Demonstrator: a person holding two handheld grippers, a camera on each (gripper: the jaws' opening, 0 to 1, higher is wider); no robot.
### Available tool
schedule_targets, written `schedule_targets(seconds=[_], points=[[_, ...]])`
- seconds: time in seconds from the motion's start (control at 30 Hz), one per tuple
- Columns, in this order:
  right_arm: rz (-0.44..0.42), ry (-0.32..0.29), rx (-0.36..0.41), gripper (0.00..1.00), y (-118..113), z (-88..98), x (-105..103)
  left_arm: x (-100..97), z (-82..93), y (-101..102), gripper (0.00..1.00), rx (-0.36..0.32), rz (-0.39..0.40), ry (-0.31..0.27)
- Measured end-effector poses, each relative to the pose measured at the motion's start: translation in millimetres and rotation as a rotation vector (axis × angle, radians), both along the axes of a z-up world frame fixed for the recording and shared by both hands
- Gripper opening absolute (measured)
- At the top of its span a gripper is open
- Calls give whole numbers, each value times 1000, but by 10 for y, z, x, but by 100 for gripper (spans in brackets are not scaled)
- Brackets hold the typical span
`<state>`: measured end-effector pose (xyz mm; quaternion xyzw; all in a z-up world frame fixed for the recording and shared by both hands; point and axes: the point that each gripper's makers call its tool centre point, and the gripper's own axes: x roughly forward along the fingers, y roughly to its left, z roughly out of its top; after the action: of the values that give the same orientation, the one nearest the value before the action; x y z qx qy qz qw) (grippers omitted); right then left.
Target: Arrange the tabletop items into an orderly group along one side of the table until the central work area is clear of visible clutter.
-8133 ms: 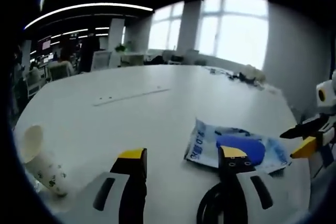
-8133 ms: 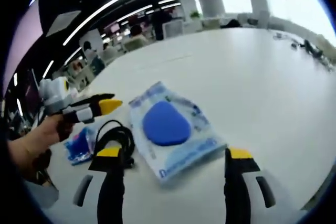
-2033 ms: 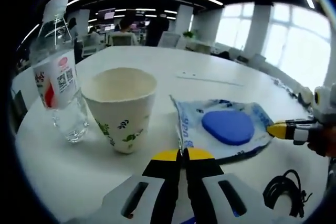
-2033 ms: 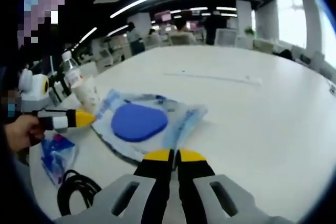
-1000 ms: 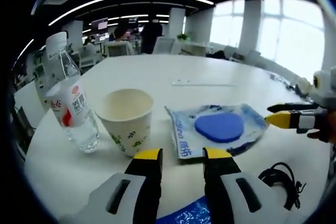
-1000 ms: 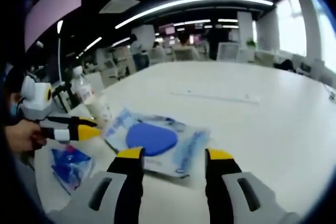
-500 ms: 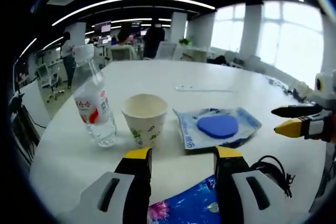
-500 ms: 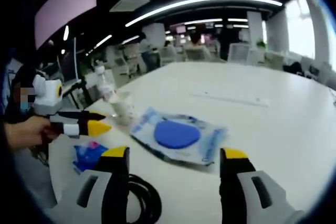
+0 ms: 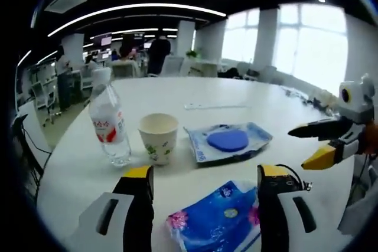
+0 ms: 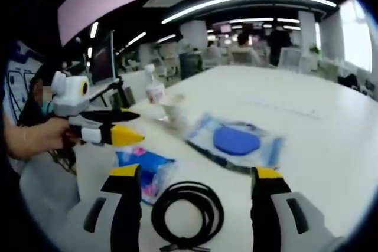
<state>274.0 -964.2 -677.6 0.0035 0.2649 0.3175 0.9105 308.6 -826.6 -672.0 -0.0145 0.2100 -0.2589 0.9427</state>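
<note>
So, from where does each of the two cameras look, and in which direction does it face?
Left gripper view: rides on the left gripper, looking across the white table at the bottle, paper cup, mask packet and blue packet; its open jaws rise below, the right gripper enters from the right.
Right gripper view: rides on the right gripper, facing the coiled cable; a hand holds the left gripper.
Shared: both packets, bottle.
</note>
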Motion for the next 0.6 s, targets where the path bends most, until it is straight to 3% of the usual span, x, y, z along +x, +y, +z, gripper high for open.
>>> schedule_targets(seconds=[0.17, 0.6], points=[[32, 11, -14, 74, 93, -23, -141, -133, -27, 37, 75, 14, -20, 2], [72, 29, 38, 72, 343, -13, -473, -488, -62, 204, 81, 25, -51, 44]])
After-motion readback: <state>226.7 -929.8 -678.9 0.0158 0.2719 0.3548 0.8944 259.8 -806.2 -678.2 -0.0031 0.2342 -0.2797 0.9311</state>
